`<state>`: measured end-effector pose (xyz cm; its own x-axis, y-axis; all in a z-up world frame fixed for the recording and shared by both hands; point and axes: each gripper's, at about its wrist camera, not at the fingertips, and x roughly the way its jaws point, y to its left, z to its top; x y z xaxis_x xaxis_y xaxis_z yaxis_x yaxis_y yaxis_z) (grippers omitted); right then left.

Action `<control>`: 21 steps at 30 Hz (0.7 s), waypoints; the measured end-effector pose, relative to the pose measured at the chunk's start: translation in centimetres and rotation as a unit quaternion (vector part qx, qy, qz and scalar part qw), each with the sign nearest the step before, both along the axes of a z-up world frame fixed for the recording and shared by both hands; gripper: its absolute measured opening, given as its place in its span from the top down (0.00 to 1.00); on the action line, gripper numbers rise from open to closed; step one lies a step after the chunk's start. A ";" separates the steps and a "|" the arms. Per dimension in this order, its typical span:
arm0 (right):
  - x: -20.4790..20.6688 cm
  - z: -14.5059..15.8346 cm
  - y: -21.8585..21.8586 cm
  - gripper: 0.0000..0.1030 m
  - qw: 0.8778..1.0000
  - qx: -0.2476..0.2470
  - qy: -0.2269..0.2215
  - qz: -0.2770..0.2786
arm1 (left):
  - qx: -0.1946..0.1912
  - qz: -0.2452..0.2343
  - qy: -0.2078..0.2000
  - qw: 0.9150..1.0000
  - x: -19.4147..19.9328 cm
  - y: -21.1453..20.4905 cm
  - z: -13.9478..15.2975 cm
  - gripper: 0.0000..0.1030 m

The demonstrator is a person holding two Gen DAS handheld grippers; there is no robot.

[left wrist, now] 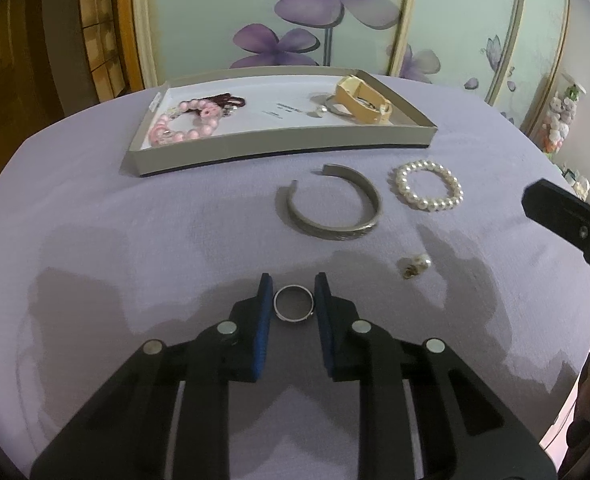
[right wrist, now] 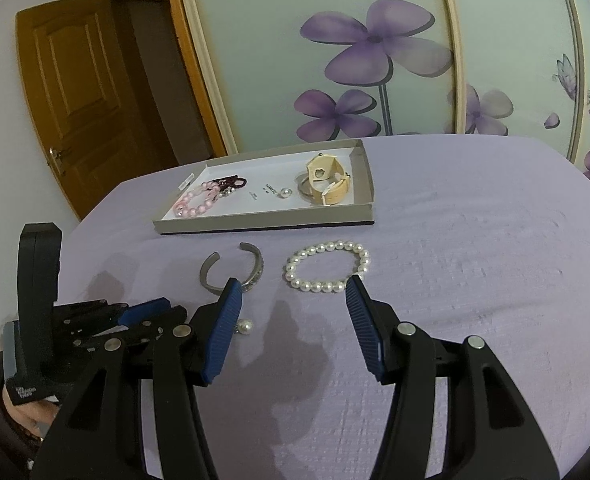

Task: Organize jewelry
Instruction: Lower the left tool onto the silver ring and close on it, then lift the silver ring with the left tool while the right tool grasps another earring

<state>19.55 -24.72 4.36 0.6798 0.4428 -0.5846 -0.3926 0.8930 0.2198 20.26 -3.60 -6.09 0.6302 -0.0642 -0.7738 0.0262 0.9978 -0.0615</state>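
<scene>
Silver band ring (left wrist: 293, 303) lies on the lavender tablecloth (left wrist: 135, 220) between the left gripper's (left wrist: 293, 292) blue pads, flanked closely; contact unclear. Beyond lie a silver open cuff bangle (left wrist: 331, 208), white pearl bracelet (left wrist: 429, 185) and shallow grey cardboard tray (left wrist: 279, 142). The right gripper (right wrist: 293, 292) hovers spread wide.

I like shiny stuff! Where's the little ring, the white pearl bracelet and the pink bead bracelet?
ring (left wrist: 293, 309), left wrist view, its near band.
white pearl bracelet (right wrist: 319, 287), right wrist view, near-side pearls.
pink bead bracelet (left wrist: 191, 134), left wrist view, front beads.

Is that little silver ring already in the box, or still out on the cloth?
Still out. The silver ring lies flat on the purple cloth, between the blue pads of the left tongs, well short of the box.
</scene>
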 end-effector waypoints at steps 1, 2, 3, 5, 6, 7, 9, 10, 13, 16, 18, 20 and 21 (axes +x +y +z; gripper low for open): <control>0.0 -0.1 0.0 0.46 1.000 0.000 0.001 0.002 | -0.001 0.003 -0.001 1.000 0.0 0.3 0.1 0.79; 0.0 -0.1 0.2 0.46 1.000 -0.001 0.001 0.003 | -0.004 0.009 -0.003 1.000 0.0 1.0 0.2 0.79; -0.1 -0.2 0.3 0.46 1.000 -0.001 0.002 0.004 | -0.005 0.014 -0.005 1.000 -0.1 1.5 0.4 0.79; -0.1 -0.3 0.6 0.46 1.000 -0.003 0.004 0.009 | -0.007 0.028 -0.012 1.000 -0.2 2.8 0.9 0.79; -0.2 -0.4 0.8 0.46 1.000 -0.004 0.005 0.012 | -0.008 0.036 -0.018 0.999 -0.2 3.6 1.3 0.79; -0.3 -0.5 1.0 0.46 1.000 -0.005 0.007 0.015 | -0.010 0.041 -0.022 0.999 -0.2 4.2 1.6 0.79; -0.3 -0.7 1.4 0.46 1.000 -0.006 0.010 0.021 | -0.013 0.057 -0.034 0.998 -0.3 5.8 2.5 0.79; -0.4 -0.8 1.7 0.46 1.000 -0.007 0.011 0.024 | -0.014 0.067 -0.042 0.997 -0.5 6.8 3.0 0.79; -0.6 -1.3 2.5 0.46 0.999 -0.012 0.018 0.034 | -0.016 0.086 -0.058 0.994 -0.9 8.7 4.2 0.79; -0.7 -1.9 3.5 0.47 0.998 -0.024 0.025 0.048 | -0.018 0.102 -0.074 0.992 -1.6 10.3 5.3 0.79; -0.8 -2.2 4.1 0.49 0.998 -0.031 0.030 0.055 | -0.019 0.111 -0.083 0.990 -1.8 11.1 5.9 0.79; -0.7 -2.6 4.8 0.52 0.997 -0.041 0.036 0.060 | -0.020 0.117 -0.089 0.989 -2.0 11.8 6.3 0.79; -0.7 -2.8 4.9 0.52 0.996 -0.045 0.039 0.061 | -0.021 0.120 -0.091 0.988 -2.1 12.0 6.5 0.79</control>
